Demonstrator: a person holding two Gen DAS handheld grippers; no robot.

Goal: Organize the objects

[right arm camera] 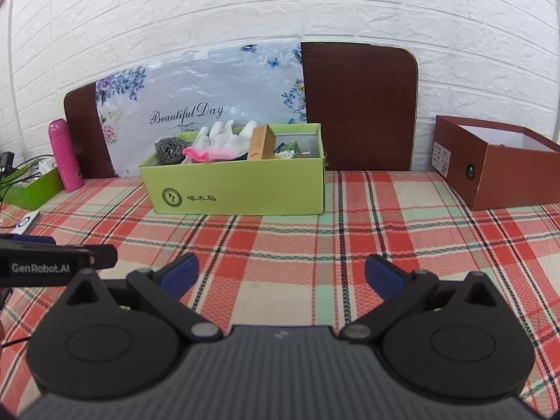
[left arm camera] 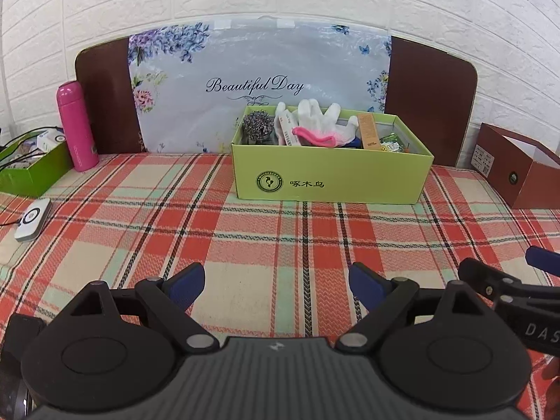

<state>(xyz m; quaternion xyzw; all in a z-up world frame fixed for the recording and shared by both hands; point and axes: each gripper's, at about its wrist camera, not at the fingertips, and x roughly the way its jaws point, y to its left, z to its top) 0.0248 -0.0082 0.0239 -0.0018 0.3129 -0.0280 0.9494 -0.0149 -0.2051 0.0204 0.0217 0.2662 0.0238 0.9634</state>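
Observation:
A light green cardboard box [left arm camera: 329, 178] stands at the back of the plaid tablecloth [left arm camera: 245, 238]; it also shows in the right wrist view [right arm camera: 238, 185]. In it lie a steel scourer [left arm camera: 258, 125], white gloves with pink cuffs [left arm camera: 320, 119], a tan carton [left arm camera: 368, 131] and a green packet [left arm camera: 393, 142]. My left gripper [left arm camera: 278, 285] is open and empty, low over the cloth in front of the box. My right gripper [right arm camera: 281, 278] is open and empty beside it, and its fingers [left arm camera: 490, 276] show at the left view's right edge.
A brown-red open box [right arm camera: 497, 171] stands at the back right. A pink bottle [left arm camera: 76, 127], a dark green tray [left arm camera: 31, 171] with cables and a white device [left arm camera: 33, 218] are at the left. A floral board [left arm camera: 259, 84] leans on the white brick wall.

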